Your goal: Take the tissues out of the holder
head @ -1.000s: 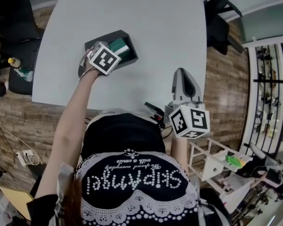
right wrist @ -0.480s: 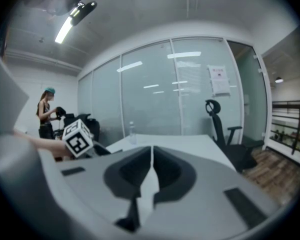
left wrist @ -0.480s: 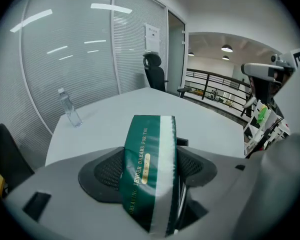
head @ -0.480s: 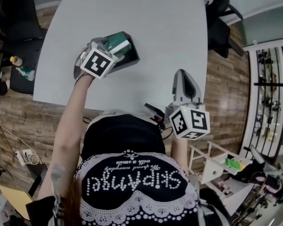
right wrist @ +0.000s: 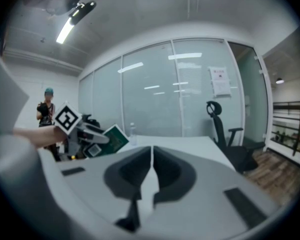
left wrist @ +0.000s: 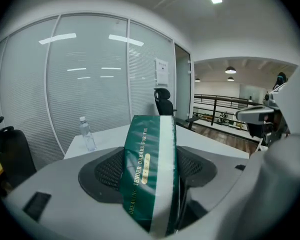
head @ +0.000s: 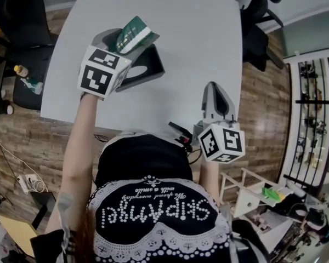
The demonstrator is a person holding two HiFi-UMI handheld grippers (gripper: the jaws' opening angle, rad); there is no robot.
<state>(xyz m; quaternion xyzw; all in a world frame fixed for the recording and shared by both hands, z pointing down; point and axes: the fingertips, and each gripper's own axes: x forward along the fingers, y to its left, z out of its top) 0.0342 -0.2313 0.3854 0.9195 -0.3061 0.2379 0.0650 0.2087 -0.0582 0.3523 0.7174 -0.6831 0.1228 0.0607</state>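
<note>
head view: the left gripper (head: 119, 41) is raised over the white table (head: 197, 32), its jaws clamped on a green tissue pack (head: 134, 33). the pack hangs tilted above the dark holder (head: 145, 70) and apart from it. the holder sits on the table just beside the gripper's marker cube. the right gripper (head: 215, 87) waits near the table's front edge, well apart from both.

left gripper view: both pads squeeze the green and white pack from either side. a water bottle (left wrist: 86, 133) stands on the far side of the table, with an office chair (left wrist: 162, 101) behind it.

right gripper view: its jaws are pressed together with nothing between them. off to the left, the other gripper holds the pack in the air.

to my eye the main step is done, since the pack is out of the holder. what's left is setting it down. i can't tell whether anything else sits inside the holder.
</note>
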